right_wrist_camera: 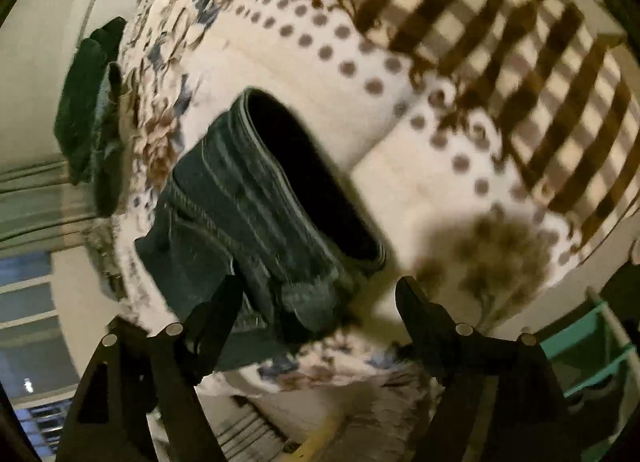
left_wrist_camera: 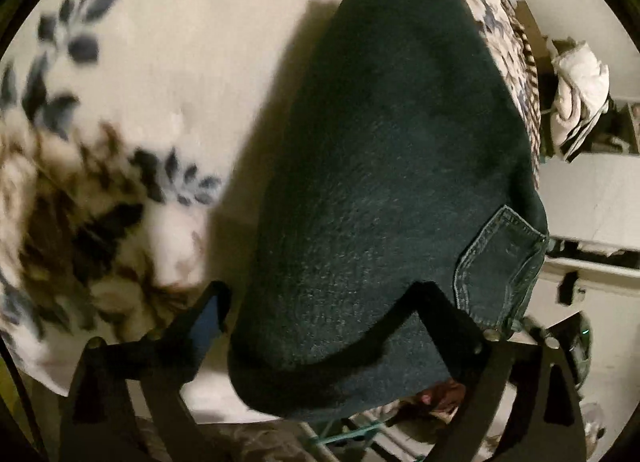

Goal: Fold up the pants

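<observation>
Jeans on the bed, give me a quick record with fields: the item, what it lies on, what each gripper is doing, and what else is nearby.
item: dark jeans, back pocket showing in the left view
waistband: gaping open in the right view
surface: floral blanket
left gripper: open, jeans between its fingers, no grip seen
right gripper: open, a denim fold between its fingers, not pinched
nearby: another dark garment at the blanket's edge
fold state: cannot tell
</observation>
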Motion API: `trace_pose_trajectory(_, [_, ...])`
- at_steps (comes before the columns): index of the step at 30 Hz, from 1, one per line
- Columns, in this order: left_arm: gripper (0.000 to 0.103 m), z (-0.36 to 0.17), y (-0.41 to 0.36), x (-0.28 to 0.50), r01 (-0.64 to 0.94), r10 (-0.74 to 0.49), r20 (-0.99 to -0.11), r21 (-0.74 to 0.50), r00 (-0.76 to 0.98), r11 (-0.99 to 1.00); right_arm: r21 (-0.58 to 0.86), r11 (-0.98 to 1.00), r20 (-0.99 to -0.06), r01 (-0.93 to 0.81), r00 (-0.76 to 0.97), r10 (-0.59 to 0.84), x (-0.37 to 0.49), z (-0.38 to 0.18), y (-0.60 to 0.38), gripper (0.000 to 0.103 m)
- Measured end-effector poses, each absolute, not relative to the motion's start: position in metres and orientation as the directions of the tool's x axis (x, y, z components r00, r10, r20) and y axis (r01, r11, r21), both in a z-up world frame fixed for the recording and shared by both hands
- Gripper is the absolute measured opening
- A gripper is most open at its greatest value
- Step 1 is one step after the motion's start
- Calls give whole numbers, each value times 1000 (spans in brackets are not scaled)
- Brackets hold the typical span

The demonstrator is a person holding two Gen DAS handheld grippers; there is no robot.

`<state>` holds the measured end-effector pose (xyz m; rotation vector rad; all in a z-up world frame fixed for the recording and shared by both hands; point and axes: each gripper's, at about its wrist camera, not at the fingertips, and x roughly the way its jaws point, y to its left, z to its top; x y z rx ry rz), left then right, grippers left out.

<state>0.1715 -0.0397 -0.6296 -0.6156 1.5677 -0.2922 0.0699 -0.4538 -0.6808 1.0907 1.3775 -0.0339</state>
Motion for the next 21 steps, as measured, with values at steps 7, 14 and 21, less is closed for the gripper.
trace_pose_trajectory(7, [103, -640, -45, 178, -203, -630, -774, -627, 62, 752, 739, 384, -637, 554, 386, 668, 78, -742, -437, 87])
trace_pose_trajectory(14, [103, -637, -55, 188, -166, -626, -775, -631, 88, 758, 852, 203, -476, 482, 555, 682, 78, -740, -435, 89])
trace_pose_trajectory(21, [46, -628, -49, 181, -153, -586, -796, -605, 152, 781, 778, 337, -606, 530, 494, 623, 80, -739, -430, 63])
